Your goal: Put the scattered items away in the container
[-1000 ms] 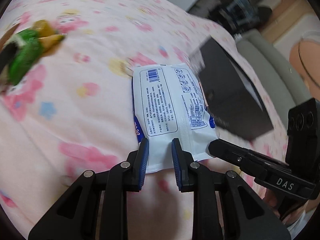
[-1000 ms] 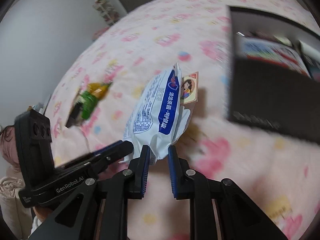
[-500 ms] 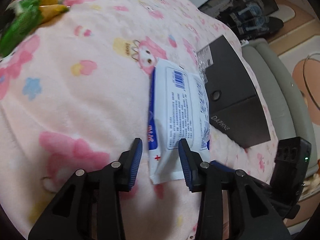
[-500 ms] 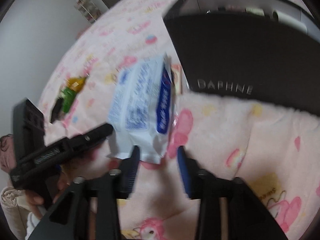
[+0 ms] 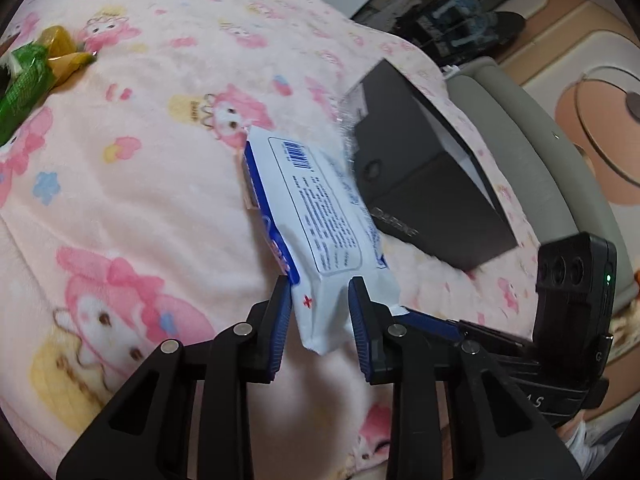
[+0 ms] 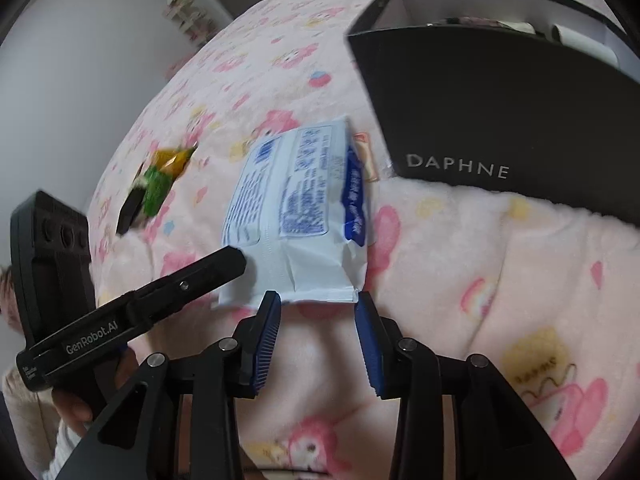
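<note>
White-and-blue plastic wipes pack (image 5: 320, 236) is lying flat on pink cartoon-print fleece blanket (image 5: 132, 184), just beside black "DAPHNE" cardboard box (image 6: 500, 120). L gripper (image 5: 320, 316) is standing w/ jaws apart, straddling pack's near end, not clamping. R gripper (image 6: 316, 332) is sitting wide apart, just short of pack edge. Green-yellow snack packet (image 5: 32, 76) is lying well apart.

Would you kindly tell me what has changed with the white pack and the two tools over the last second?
Both tools have opened. One second ago each was shut on the white wipes pack; now the right tool has let go and sits just behind the pack's edge, while the left tool straddles its end loosely. The black box and green snack packet stayed put.
</note>
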Demonstrator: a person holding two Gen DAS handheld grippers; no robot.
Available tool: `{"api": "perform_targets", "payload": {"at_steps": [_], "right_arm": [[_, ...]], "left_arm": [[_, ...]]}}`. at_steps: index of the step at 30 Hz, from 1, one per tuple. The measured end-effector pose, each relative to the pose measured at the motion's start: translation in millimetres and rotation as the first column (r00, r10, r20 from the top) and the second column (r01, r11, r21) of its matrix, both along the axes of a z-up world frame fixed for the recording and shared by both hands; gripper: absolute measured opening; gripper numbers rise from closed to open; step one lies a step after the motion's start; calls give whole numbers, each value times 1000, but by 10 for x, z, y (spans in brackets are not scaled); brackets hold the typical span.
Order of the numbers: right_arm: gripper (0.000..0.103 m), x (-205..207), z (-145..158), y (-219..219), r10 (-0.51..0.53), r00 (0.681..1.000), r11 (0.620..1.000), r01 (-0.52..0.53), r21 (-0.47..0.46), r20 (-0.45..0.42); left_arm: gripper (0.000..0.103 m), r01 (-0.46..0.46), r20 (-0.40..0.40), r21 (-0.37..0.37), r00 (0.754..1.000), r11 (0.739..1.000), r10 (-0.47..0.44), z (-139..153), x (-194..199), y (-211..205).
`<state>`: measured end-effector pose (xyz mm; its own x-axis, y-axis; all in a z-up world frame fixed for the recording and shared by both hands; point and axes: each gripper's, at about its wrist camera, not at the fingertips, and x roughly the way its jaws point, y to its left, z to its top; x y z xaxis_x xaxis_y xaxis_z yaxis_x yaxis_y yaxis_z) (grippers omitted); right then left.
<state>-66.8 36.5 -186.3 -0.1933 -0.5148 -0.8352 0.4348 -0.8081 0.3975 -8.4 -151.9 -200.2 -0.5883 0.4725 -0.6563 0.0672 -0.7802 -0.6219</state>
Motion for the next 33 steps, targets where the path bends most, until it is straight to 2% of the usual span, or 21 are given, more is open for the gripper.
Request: {"api": "perform_targets", "payload": {"at_steps": [2,4,5,12,15,17,21,23,26,29,33], "right_arm": [[36,74,25,-15,55,998,997,-54,61,-9],[36,155,64,3,105,994,986,-100,132,-27],[36,159,92,41,104,994,986,-98,135,-38],[36,-82,227,303,-5,998,999,8,48,-60],[36,-208,151,275,-27,999,1000,27,7,-26],[36,-260,90,227,-38,999,999,38,10,-19],[36,-263,-67,135,-35,999,999,35,20,5],[36,-237,-143,112,-31,999,999,31,17,24],[36,-181,-183,154,-59,998,998,59,-2,23],[36,-154,-184,235,-76,996,996,78,-41,49],[36,-100,-175,350,-95,993,991,101,-82,70]], "left_arm": [[27,30,7,46,1000,998,-30,-8,55,32],[28,20,27,60,999,998,-22,-37,93,31],[28,1,31,59,1000,998,-3,-42,94,1],[30,-76,49,85,996,993,72,-88,-85,-192],[39,-55,69,61,996,997,51,-133,-258,-151],[52,-42,91,38,995,998,39,-200,-382,-90],[52,-20,105,5,994,1000,19,-280,-523,18],[44,-3,92,-16,996,1000,5,-242,-519,69],[29,-1,61,-88,998,996,6,-121,-430,130],[24,-8,22,-122,1000,993,11,45,-322,195],[24,-2,-46,-176,999,984,-6,336,-168,413]]}}
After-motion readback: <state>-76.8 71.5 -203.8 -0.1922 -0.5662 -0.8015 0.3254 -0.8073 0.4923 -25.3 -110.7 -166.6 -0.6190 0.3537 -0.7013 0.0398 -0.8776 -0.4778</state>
